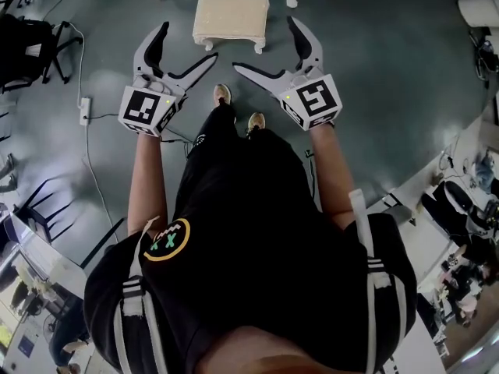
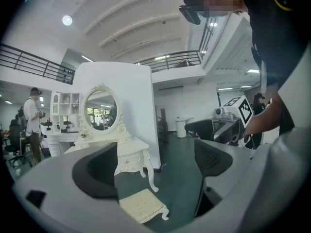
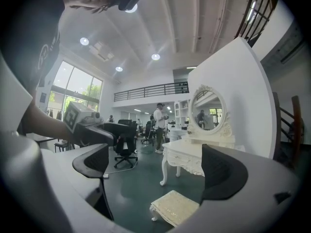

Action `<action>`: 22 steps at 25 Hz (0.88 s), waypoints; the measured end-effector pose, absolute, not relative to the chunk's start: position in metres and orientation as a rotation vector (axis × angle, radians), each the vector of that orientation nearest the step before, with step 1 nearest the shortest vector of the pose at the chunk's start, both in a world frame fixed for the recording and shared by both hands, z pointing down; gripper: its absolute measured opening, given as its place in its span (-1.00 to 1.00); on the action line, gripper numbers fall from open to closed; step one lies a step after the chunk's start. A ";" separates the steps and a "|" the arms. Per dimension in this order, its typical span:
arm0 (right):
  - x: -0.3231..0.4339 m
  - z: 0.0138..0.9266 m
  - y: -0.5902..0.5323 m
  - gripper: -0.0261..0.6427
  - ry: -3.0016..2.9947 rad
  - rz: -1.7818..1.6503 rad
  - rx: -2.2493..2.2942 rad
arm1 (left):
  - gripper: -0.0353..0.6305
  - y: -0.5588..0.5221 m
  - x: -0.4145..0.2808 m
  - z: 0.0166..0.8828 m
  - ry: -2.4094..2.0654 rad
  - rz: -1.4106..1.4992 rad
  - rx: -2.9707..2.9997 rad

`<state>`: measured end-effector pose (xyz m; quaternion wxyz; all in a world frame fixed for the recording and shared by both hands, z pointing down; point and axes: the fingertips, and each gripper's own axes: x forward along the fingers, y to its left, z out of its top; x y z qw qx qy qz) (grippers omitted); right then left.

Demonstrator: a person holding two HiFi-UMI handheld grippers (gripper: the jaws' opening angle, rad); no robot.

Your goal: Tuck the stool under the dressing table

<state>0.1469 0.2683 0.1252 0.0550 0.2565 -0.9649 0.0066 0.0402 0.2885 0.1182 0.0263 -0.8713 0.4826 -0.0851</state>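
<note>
Left gripper (image 1: 189, 41) and right gripper (image 1: 263, 44) are held spread, empty. Small cream cushioned stool (image 1: 231, 18) is judged light and rigid-framed; its opposite left and right seat edges are favoured for hold.

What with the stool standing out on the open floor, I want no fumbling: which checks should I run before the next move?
1. Left gripper open and empty: ok. Its jaws are apart with nothing between them.
2. Right gripper open and empty: ok. Its jaws are also apart and hold nothing.
3. Stool upright on its legs: ok. It stands straight ahead of both grippers, and neither touches it.
4. Stool under the dressing table: not ok. It stands on the floor in front of the table's legs.
5. Space under the table free: cannot tell. No view shows it whole.
</note>
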 end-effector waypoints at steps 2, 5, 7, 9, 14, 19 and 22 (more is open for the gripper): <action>0.146 0.134 0.258 0.87 -2.918 0.038 0.791 | 0.57 0.279 0.035 0.128 1.502 -0.277 -2.706; 0.137 0.154 0.234 0.87 -2.891 0.073 0.814 | 0.57 0.258 0.020 0.148 1.514 -0.295 -2.724; 0.130 0.173 0.216 0.87 -2.867 0.098 0.831 | 0.57 0.241 0.009 0.166 1.516 -0.312 -2.743; 0.124 0.192 0.196 0.87 -2.835 0.137 0.852 | 0.57 0.220 -0.002 0.186 1.520 -0.332 -2.772; 0.099 0.258 0.130 0.87 -2.719 0.258 0.877 | 0.57 0.152 -0.045 0.259 1.580 -0.431 -2.847; 0.077 0.360 0.055 0.87 -2.551 0.456 0.932 | 0.57 0.086 -0.100 0.382 1.706 -0.695 -2.931; 0.074 0.429 0.022 0.87 -2.440 0.569 0.958 | 0.57 0.064 -0.123 0.459 1.789 -0.802 -3.030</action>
